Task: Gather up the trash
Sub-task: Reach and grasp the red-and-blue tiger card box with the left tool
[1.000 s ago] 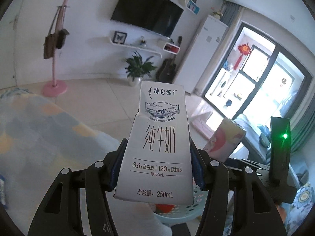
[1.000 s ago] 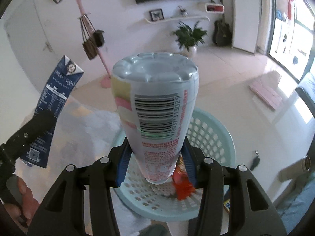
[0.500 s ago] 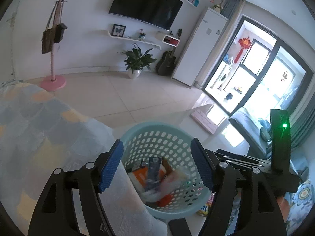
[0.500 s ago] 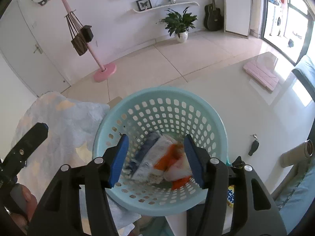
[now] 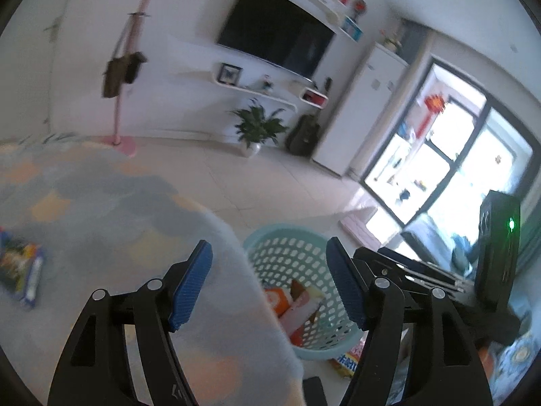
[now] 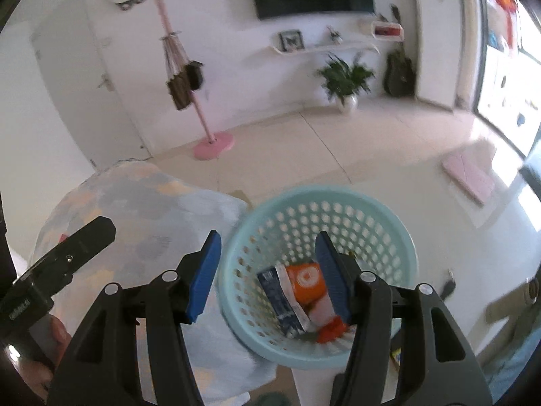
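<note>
Left hand-held gripper (image 5: 268, 282): jaws apart, nothing between them; it has let go of the milk carton.
Right hand-held gripper (image 6: 267, 272): jaws apart and empty, narrowing a little just now; the bottle is gone from it.
Basket (image 6: 399, 223): pale blue, on the floor against the bed's edge; carton, orange packet and other trash lie inside.
Done: both carried items appear dropped in.
Left: a colourful wrapper (image 5: 20, 270) lies on the bed (image 5: 101, 203) near its left edge; a yellow packet (image 5: 348, 362) lies on the floor beside the basket.
</note>
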Tool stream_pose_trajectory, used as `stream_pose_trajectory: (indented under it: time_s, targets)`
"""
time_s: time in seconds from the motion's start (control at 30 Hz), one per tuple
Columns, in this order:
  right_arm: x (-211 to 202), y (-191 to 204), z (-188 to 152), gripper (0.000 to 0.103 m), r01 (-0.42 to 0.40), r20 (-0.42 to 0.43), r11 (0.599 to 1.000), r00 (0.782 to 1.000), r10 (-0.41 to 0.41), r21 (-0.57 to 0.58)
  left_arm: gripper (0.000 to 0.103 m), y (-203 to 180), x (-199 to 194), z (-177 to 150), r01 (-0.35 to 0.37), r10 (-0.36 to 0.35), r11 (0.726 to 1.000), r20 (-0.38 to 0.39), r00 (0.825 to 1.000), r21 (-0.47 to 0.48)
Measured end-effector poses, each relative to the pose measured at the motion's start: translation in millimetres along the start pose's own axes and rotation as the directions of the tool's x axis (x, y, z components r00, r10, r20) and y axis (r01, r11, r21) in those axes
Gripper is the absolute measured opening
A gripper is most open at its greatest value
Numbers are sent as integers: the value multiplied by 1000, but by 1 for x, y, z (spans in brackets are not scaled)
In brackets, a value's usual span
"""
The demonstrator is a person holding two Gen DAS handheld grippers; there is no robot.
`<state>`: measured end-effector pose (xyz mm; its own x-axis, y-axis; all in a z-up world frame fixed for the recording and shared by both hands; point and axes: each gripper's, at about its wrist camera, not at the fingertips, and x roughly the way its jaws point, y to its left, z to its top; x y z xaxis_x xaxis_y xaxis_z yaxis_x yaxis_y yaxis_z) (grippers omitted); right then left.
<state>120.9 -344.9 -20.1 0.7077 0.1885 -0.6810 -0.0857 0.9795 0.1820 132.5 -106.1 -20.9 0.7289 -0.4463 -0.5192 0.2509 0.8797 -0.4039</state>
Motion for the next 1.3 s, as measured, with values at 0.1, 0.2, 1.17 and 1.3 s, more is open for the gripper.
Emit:
stream_pose_trajectory:
  time_s: [0.1,0.2,1.17,1.3]
  targets:
    - [-2,26,-3,36,-55,16,998,998,55,-39,67,16,-22,-1,-42,44,998,26,999,-49]
    - [-2,53,-8,31,-93,37,993,995,96,-77,67,44,-49,-3,-97,100,989,25,995,-111]
    - [60,200,-55,70,-181,-56,967,983,174,-180,76,190,-64,10,-269,226,909,-165,960,-319]
    - [63,189,-53,71,-205,-70,970,978,197,-129,77,200,-52,25,-270,227,924,-181,957,-272]
